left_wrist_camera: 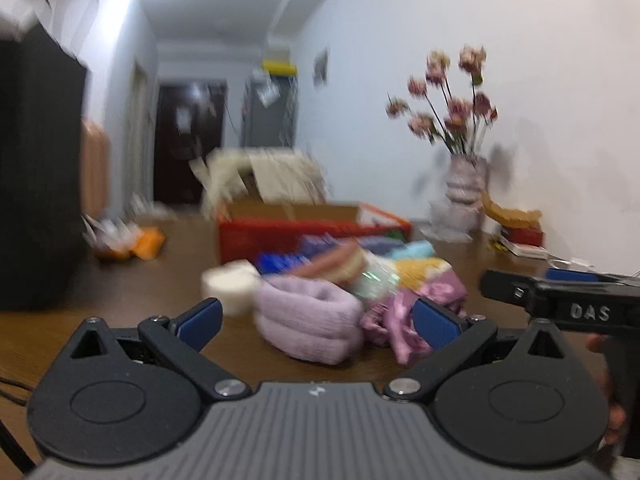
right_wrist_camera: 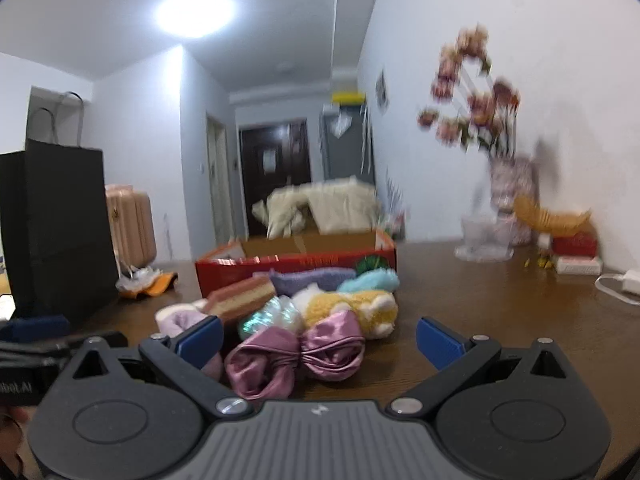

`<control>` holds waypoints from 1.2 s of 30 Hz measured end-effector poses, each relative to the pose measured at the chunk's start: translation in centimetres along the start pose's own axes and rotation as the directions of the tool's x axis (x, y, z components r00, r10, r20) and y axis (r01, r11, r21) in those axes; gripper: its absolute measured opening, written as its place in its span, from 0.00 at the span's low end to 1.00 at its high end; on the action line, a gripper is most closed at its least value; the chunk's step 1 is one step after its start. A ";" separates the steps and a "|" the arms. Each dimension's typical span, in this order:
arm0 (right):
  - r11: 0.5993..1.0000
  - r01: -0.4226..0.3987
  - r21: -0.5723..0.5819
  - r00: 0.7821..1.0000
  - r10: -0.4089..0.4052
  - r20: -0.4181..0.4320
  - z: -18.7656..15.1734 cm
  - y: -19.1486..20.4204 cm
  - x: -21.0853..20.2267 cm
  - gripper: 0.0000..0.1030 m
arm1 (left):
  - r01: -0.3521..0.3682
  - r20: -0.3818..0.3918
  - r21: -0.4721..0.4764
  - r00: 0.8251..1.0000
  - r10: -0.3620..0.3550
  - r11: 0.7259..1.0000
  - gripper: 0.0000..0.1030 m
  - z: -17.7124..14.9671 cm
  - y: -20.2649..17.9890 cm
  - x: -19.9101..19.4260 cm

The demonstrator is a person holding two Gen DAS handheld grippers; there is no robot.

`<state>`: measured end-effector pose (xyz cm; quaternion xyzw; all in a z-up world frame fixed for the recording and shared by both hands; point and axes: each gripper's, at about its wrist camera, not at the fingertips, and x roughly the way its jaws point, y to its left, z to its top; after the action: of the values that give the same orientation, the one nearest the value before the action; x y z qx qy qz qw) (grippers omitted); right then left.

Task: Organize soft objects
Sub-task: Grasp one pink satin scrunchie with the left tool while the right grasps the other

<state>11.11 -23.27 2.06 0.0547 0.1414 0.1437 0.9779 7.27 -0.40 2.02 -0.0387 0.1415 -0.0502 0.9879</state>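
A heap of soft things lies on the brown table (left_wrist_camera: 120, 300) in front of an open red cardboard box (left_wrist_camera: 288, 232). My left gripper (left_wrist_camera: 318, 322) is open, its blue pads on either side of a lilac knitted roll (left_wrist_camera: 308, 324). Beside the roll lie a pink satin bow (left_wrist_camera: 400, 320), a cake-shaped sponge toy (left_wrist_camera: 336, 264) and a white roll (left_wrist_camera: 232, 284). My right gripper (right_wrist_camera: 320, 340) is also open, with the pink satin bow (right_wrist_camera: 296, 356) between its fingers. Behind the bow sit a yellow-and-white plush (right_wrist_camera: 352, 308), the sponge cake toy (right_wrist_camera: 244, 298) and a teal plush (right_wrist_camera: 372, 280). The red box (right_wrist_camera: 296, 264) looks empty inside.
A black paper bag (right_wrist_camera: 60, 232) stands at the table's left. A vase of dried flowers (left_wrist_camera: 464, 192), a yellow bowl (right_wrist_camera: 552, 218) on red boxes and a white charger with cable (right_wrist_camera: 628, 282) are at the right by the wall. An orange cloth (right_wrist_camera: 156, 284) lies at the far left.
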 end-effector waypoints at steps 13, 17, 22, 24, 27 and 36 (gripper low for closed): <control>0.971 -0.190 0.143 0.925 0.226 -0.306 2.2 -5.2 11.9 0.29 | 0.180 -0.286 0.032 0.944 -0.163 0.983 0.21 0.8 -4.5 10.9; 0.964 -0.207 0.167 0.918 0.250 -0.306 1.7 -5.3 10.9 0.13 | 0.262 -0.281 0.031 0.928 -0.243 0.964 0.05 0.7 -4.2 10.4; 0.966 -0.211 0.149 0.935 0.244 -0.258 3.7 -4.4 7.5 0.11 | 0.344 -0.173 0.008 0.925 -0.338 0.939 0.04 3.3 -2.8 7.5; 0.964 -0.228 0.135 0.946 0.252 -0.202 6.0 -3.8 6.4 0.11 | 0.365 -0.108 0.015 0.926 -0.361 0.931 0.04 5.4 -2.2 6.5; 0.964 -0.254 0.081 0.957 0.263 -0.126 9.5 -2.6 6.2 0.11 | 0.391 -0.026 0.017 0.920 -0.390 0.920 0.04 9.2 -1.1 6.6; 0.955 -0.296 0.021 0.952 0.297 -0.070 17.9 0.0 17.3 0.11 | 0.373 -0.003 -0.116 0.927 -0.376 0.920 0.04 19.3 5.5 16.3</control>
<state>32.26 -19.34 14.60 0.0750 0.1677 0.2901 0.9392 28.80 4.46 15.50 -0.1204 0.1468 -0.2305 0.9544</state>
